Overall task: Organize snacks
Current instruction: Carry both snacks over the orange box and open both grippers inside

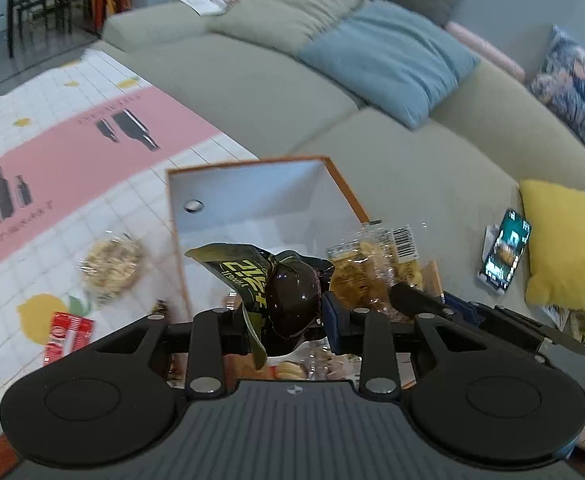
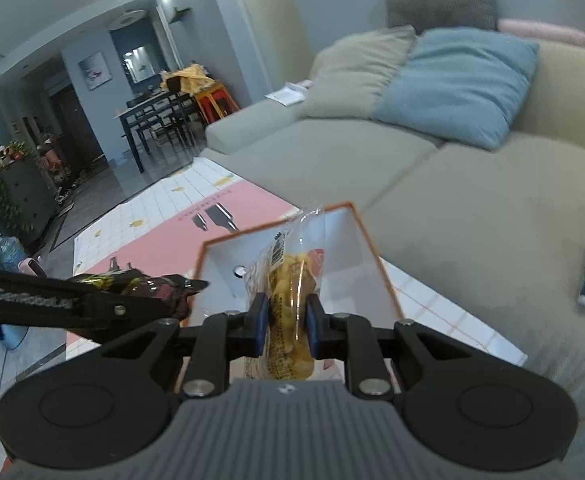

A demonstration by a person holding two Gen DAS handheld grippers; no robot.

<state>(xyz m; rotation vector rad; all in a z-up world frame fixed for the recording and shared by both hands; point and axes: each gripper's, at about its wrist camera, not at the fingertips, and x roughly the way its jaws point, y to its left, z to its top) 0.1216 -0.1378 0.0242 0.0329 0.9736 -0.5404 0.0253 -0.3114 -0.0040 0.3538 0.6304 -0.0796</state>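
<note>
Tiled mat, left fingers clamping glossy dark packet, right fingers clamping crinkly clear bag

Open-topped white box w/ orange rim: far half of its floor is bare, free way down from above. Near half is crowded: left gripper w/ dark foil packet, and just beside it right gripper w/ clear bag of yellow chips, both over the box. Left of box on the white-and-pink checked mat: clear-wrapped round cracker pack and red sachet, open mat beyond them. Right of box: grey-green sofa, phone lying on the seat.
</note>
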